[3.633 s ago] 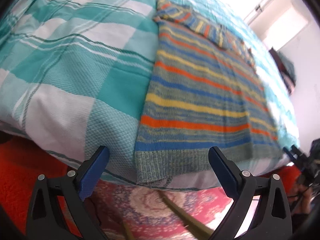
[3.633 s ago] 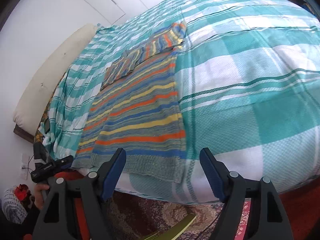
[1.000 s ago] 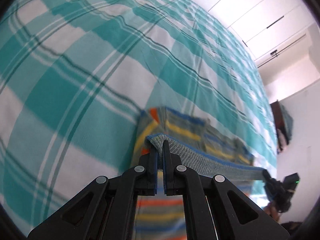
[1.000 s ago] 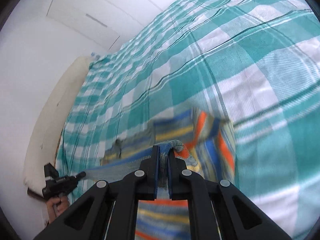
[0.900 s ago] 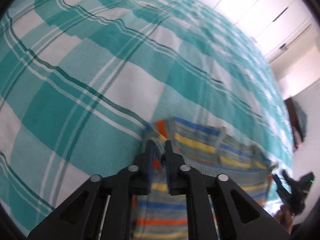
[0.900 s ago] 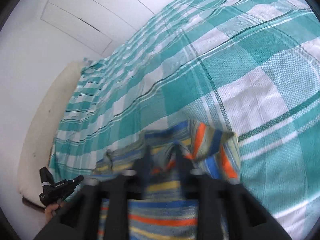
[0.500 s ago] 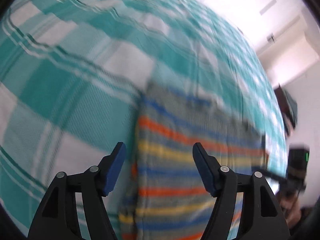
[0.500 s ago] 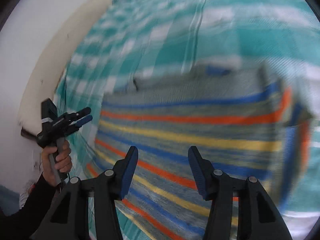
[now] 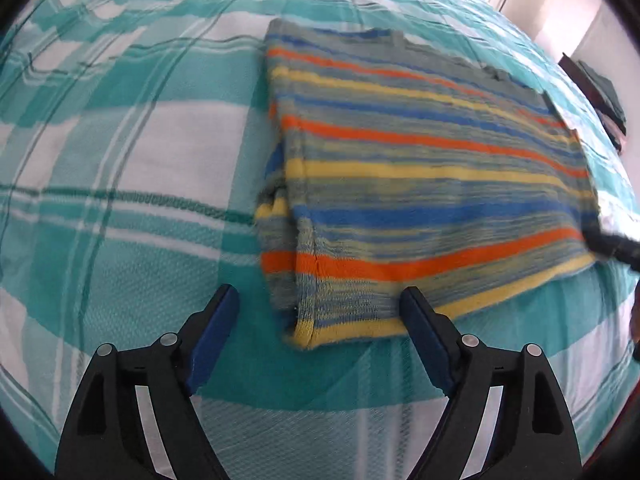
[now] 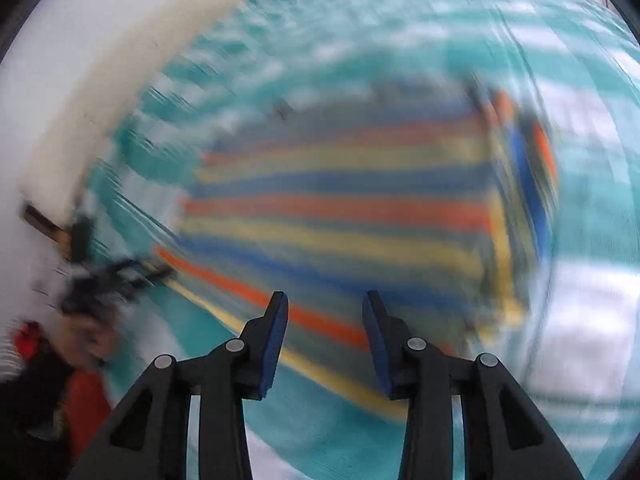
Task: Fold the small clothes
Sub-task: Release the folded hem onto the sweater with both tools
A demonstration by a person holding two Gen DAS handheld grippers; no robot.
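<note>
The striped sweater (image 9: 420,184) lies folded on the bed (image 9: 120,152), its bands of orange, yellow, blue and grey-green running across it. In the left wrist view the fold makes a doubled layer: the upper layer sits on a lower one that peeks out along the left side, where a sleeve or edge bunches a little. The nearest corner, edged in yellow, rests on the teal and white checked bedspread just ahead of the left hand-held gripper (image 9: 320,340). That gripper stands wide apart, its blue-padded fingers (image 9: 212,332) on either side of the sweater's near corner without touching it, and nothing is between them.

The right wrist view is heavily blurred by motion. The sweater (image 10: 340,208) shows as a smeared striped patch on the bedspread, with folded sleeve stripes at its right side. The right hand-held gripper (image 10: 324,340) is parted at a moderate gap, holding nothing, above the sweater's near edge. At the left of this view the left hand-held gripper appears dark and blurred beside the sweater's far edge, with the person's hand (image 10: 88,336) under it. A pale headboard (image 10: 100,92) curves along the bed's far side.
</note>
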